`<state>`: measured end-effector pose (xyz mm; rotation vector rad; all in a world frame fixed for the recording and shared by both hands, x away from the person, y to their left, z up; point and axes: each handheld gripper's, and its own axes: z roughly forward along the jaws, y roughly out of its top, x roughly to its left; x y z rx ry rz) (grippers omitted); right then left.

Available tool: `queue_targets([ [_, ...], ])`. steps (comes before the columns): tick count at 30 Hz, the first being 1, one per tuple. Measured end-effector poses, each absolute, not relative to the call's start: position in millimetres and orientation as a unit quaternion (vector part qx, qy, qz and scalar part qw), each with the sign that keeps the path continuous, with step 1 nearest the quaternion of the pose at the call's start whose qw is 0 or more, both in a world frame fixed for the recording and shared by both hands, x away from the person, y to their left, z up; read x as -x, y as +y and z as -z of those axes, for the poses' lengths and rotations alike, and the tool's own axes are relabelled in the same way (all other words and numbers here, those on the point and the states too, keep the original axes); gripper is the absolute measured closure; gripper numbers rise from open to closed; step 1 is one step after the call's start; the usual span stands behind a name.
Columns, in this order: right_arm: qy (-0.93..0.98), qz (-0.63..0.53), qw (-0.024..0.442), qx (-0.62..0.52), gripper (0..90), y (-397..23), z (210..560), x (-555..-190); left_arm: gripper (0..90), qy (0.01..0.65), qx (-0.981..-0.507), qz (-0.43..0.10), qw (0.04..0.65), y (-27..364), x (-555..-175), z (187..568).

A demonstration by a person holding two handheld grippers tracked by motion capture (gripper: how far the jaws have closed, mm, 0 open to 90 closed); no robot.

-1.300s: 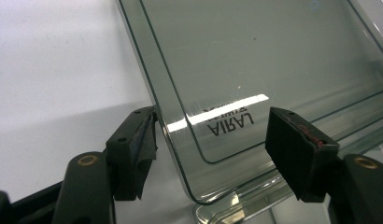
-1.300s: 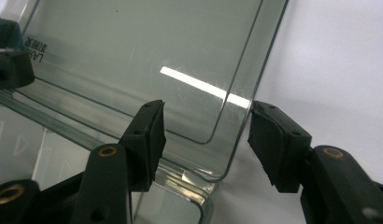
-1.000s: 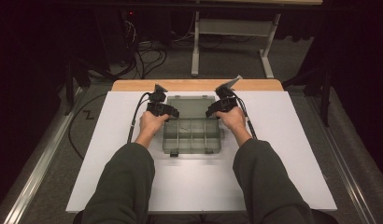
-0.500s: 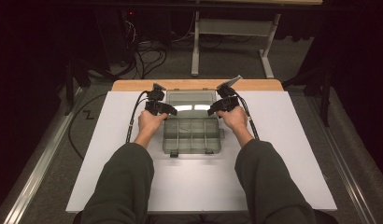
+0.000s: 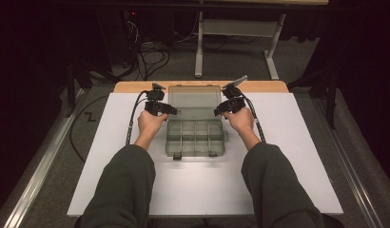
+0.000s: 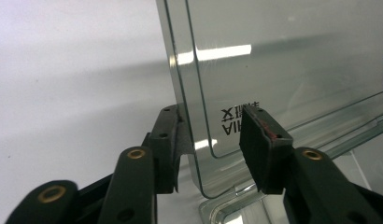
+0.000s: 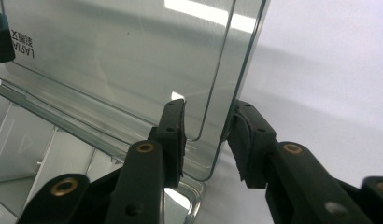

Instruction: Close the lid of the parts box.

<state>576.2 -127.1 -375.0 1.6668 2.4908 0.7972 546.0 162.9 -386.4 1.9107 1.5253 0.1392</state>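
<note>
A clear plastic organizer box (image 5: 195,137) sits in the middle of the high view on a white surface (image 5: 278,180), its divided tray nearer the bottom of the frame. Its transparent lid (image 5: 194,101) is swung open toward the top. A person's two sleeved forearms come up from the bottom edge.

The left tool (image 5: 160,108) sits at the lid's left edge and the right tool (image 5: 223,107) at its right edge, just above centre.

The left gripper view looks along two black jaws that straddle the lid's (image 6: 292,70) lower corner. One pad lies against the outer edge, and the other pad (image 6: 255,144) stands clearly apart from the lid's face. The jaws have just been closing with the lid between them, but they are not yet pinching it.

The right gripper view mirrors this. The lid's (image 7: 133,60) rounded corner hangs between the jaws, with a gap on the inner side and the outer pad (image 7: 243,140) close to or touching the edge. These jaws have also just been closing, and the grip is not complete.

The step in hand looks like taking hold of the lid by both side edges. The next move probably needs both tools to press fully onto the thin plastic, then swing together so the lid does not twist.

The high view shows the whole layout but not the jaw gaps. The gripper views show those gaps, and mirrored lettering seen through the lid.
</note>
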Motion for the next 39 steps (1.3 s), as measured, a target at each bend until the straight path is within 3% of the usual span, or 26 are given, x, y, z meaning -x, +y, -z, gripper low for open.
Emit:
queue_targets([
  [11,0.810,-0.268,0.034,-0.521,72.3,-130,370,-572,66.0,0.572,-0.741,-0.065,0.346,166,-541,379],
  [39,0.839,-0.259,0.087,-0.471,72.2,-126,360,-552,61.8,0.526,-0.777,-0.107,0.329,160,-524,369],
])
